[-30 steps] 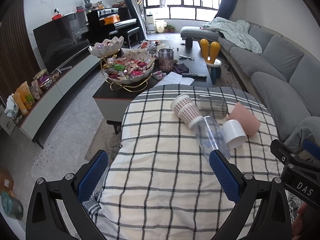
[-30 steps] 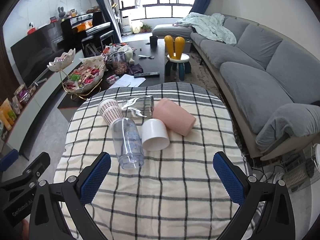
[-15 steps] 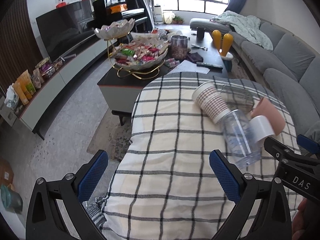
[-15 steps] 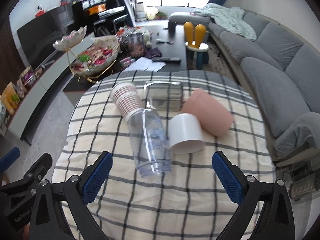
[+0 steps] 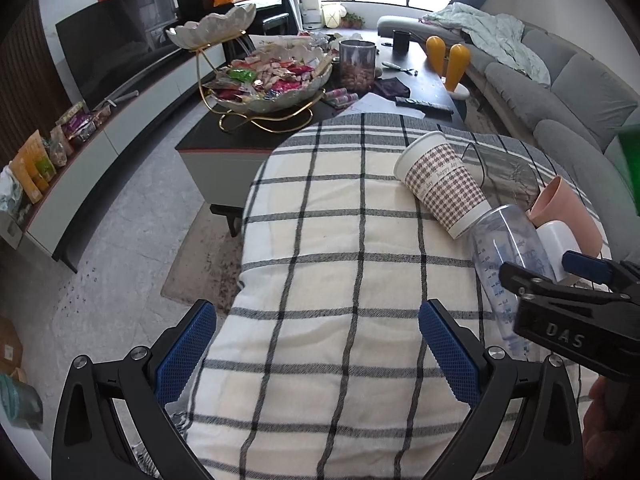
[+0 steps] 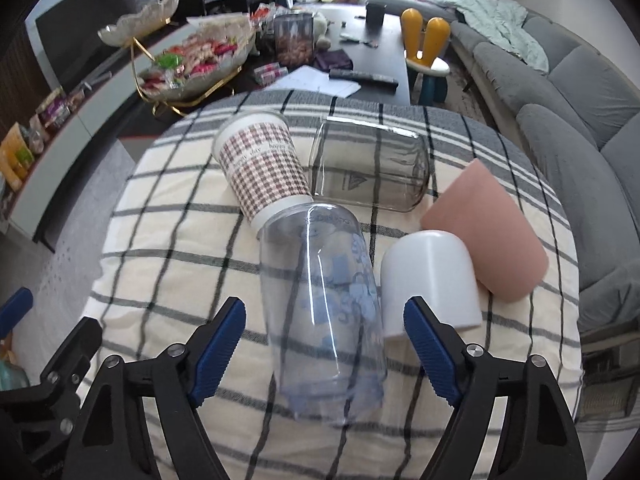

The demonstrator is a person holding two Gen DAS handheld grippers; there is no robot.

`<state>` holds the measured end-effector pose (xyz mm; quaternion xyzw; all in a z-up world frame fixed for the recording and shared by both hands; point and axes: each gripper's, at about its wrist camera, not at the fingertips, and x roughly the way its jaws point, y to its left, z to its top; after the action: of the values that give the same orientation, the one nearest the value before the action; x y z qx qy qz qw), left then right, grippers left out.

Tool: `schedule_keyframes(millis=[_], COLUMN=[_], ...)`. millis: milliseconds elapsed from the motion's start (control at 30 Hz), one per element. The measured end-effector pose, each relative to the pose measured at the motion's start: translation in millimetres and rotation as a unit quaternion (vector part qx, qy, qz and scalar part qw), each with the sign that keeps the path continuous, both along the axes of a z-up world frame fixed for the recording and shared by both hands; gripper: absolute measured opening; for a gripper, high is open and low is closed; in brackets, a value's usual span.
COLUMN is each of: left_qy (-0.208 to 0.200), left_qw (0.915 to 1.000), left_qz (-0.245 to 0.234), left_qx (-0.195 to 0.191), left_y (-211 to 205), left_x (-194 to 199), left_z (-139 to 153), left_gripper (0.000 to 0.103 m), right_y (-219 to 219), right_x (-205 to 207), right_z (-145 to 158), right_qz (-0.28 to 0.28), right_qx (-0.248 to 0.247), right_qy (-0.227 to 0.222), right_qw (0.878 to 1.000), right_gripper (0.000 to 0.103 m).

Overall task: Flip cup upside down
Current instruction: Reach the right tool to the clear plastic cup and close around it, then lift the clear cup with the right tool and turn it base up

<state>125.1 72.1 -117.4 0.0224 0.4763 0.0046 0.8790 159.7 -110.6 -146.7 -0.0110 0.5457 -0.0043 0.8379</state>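
Several cups lie on their sides on a checked cloth (image 6: 180,264). A clear plastic cup with blue print (image 6: 320,312) lies nearest, mouth toward me. My right gripper (image 6: 324,344) is open, its fingers on either side of this cup, apart from it. A white cup (image 6: 430,280), a pink cup (image 6: 488,236), a patterned paper cup (image 6: 264,168) and a grey glass (image 6: 368,168) lie around it. My left gripper (image 5: 316,356) is open and empty over the cloth, left of the cups; the clear cup (image 5: 500,256) and paper cup (image 5: 440,184) show at its right.
A dark coffee table (image 5: 224,132) with a snack bowl stand (image 5: 264,80) and a jar stands beyond the cloth. A grey sofa (image 6: 572,92) runs along the right. A TV cabinet (image 5: 80,152) is at the left.
My right gripper has moved forward and down, and its fingers now flank the clear cup. My left gripper has shifted left, so the cups sit further right in its view.
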Motion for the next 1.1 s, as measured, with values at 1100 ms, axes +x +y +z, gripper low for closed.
schedule_keyframes(millis=[1100], left_qy=[0.013], left_qw=[0.9999], left_qz=[0.01], left_qx=[-0.003], left_y=[42.0], left_x=[-81.0], left_z=[13.3], left_gripper=[0.103], right_y=[2.4], right_x=[-102.4], right_z=[0.8], right_qz=[-0.095], right_qx=[0.138], right_qy=[0.047], right_qw=[0.985], right_gripper=[0.073])
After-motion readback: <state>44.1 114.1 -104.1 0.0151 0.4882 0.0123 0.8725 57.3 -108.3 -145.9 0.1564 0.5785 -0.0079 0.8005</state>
